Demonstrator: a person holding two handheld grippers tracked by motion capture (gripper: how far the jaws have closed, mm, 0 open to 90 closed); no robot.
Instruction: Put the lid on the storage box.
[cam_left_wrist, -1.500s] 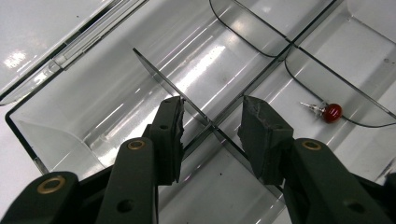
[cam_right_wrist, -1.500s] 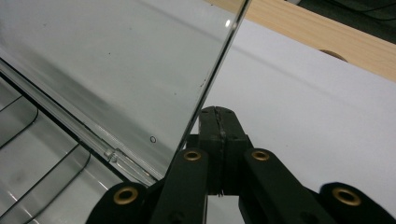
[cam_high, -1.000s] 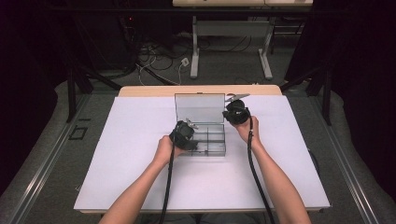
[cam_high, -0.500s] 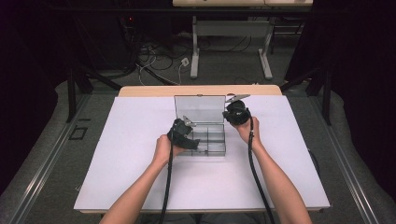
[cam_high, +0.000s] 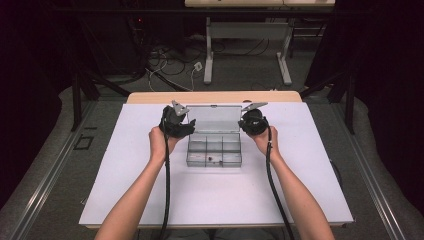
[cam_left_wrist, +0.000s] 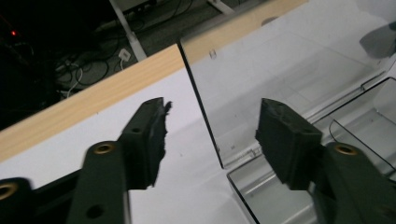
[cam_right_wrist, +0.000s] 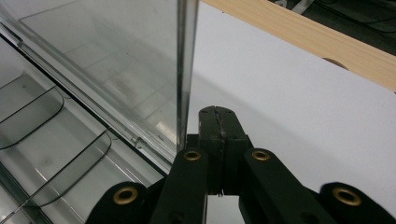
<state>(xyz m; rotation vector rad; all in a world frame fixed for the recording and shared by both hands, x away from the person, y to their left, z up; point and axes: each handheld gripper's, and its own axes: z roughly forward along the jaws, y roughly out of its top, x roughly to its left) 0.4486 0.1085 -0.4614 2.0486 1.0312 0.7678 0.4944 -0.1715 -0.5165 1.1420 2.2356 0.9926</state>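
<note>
High view: both grippers flank the clear box's raised lid (cam_high: 213, 118), left gripper (cam_left_wrist: 212, 140) spread astride its edge (likely steadying it), right gripper (cam_right_wrist: 218, 126) clenched empty beside it.

No text, label, brand, number or sign can be read anywhere in these views. The clear plastic compartment box (cam_high: 214, 149) and its raised lid (cam_high: 214, 118) are unmarked, the white table cover (cam_high: 125, 170) is plain, and both grippers' black jaws carry no lettering.
</note>
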